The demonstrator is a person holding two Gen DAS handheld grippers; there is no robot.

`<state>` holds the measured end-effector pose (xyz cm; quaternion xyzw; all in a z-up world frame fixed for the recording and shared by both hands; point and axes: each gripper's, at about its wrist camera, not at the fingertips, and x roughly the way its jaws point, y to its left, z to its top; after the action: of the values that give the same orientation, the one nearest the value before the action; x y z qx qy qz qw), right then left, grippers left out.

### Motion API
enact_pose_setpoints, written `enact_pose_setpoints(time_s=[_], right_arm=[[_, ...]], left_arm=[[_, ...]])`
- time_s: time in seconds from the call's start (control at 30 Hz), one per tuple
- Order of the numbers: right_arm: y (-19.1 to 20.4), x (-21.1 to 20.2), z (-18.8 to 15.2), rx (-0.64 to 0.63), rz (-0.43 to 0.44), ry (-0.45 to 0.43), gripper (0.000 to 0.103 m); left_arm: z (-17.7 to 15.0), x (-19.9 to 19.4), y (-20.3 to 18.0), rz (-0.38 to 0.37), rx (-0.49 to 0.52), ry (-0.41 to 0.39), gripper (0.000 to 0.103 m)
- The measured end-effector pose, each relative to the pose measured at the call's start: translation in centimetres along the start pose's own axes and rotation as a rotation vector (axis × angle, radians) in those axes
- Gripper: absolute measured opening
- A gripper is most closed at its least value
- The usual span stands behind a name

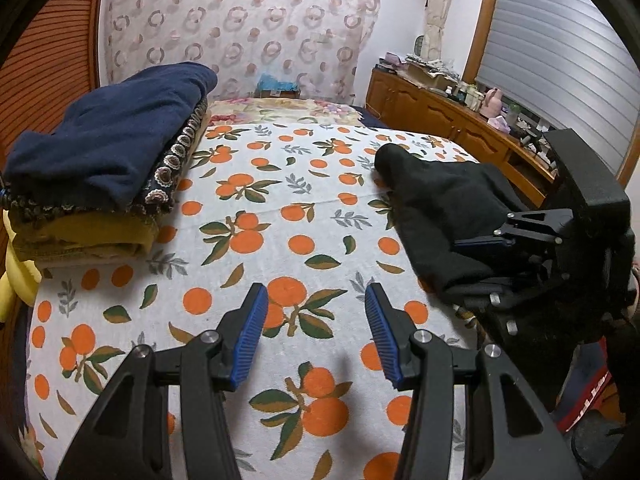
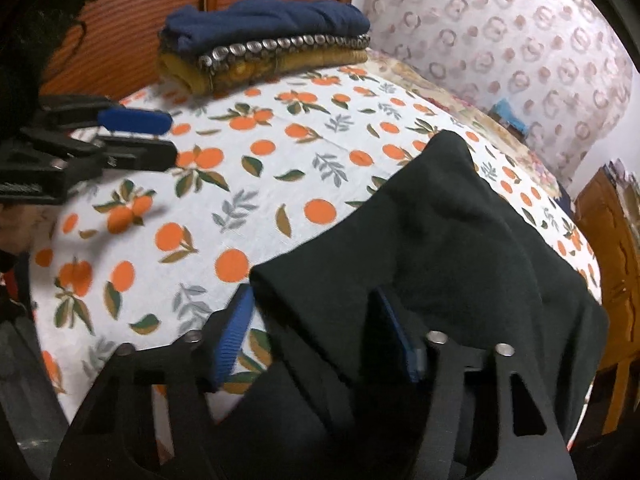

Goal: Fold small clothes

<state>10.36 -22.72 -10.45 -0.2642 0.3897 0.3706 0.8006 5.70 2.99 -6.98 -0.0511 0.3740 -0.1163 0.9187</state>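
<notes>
Right hand-held gripper (image 2: pixel 316 332) pinches the dark garment (image 2: pixel 460 240) at five o'clock; left hand-held gripper (image 1: pixel 316 332) hangs spread, empty. Next: spread it flat on the bed (image 1: pixel 280 208).

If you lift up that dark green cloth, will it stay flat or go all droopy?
Probably droopy: the dark green garment already sags in soft folds over the right gripper. It likely feels light, since it bunches loosely on the orange-print bedsheet. Its fuzzy-looking knit probably will not slip easily from the pads.

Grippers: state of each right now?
Left gripper: open, empty, above the bedsheet.
Right gripper: dark garment between its jaws; grip cannot be told.
</notes>
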Motion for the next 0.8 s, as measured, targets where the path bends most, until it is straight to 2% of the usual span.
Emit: enact_pose_setpoints(time_s=[0.03, 0.07, 0.1, 0.27, 0.4, 0.5, 0.63, 0.8], right_arm=[[-0.3, 0.0, 0.0, 0.007, -0.007, 0.001, 0.042], [-0.7, -0.2, 0.0, 0.017, -0.019, -0.004, 0.022], [-1.1, -0.4, 0.0, 0.035, -0.019, -0.017, 0.012], [-4.9, -4.0, -0.2, 0.152, -0.006, -0.121, 0.009], [-9.4, -7.3, -0.3, 0.232, -0.065, -0.185, 0.009], [-13.8, -9.6, -0.7, 0.293, -0.151, -0.213, 0.008], [-19.0, -10.8, -1.5, 0.363, -0.253, -0.213, 0.008], [-24.8, -9.0, -3.4, 0.468, -0.399, -0.123, 0.011]], left_arm=[[0.0, 0.0, -0.1, -0.001, 0.001, 0.000, 0.049], [0.0, 0.0, -0.1, -0.002, 0.001, 0.000, 0.049], [0.0, 0.0, -0.2, -0.004, 0.002, 0.001, 0.049], [0.1, 0.0, -1.0, -0.016, 0.014, 0.000, 0.049], [0.3, 0.2, -1.5, -0.022, 0.025, 0.001, 0.049], [0.4, 0.2, -2.0, -0.035, 0.030, -0.001, 0.049], [0.5, 0.1, -2.6, -0.040, 0.044, -0.004, 0.049], [0.6, 0.3, -3.1, -0.048, 0.055, -0.001, 0.049]])
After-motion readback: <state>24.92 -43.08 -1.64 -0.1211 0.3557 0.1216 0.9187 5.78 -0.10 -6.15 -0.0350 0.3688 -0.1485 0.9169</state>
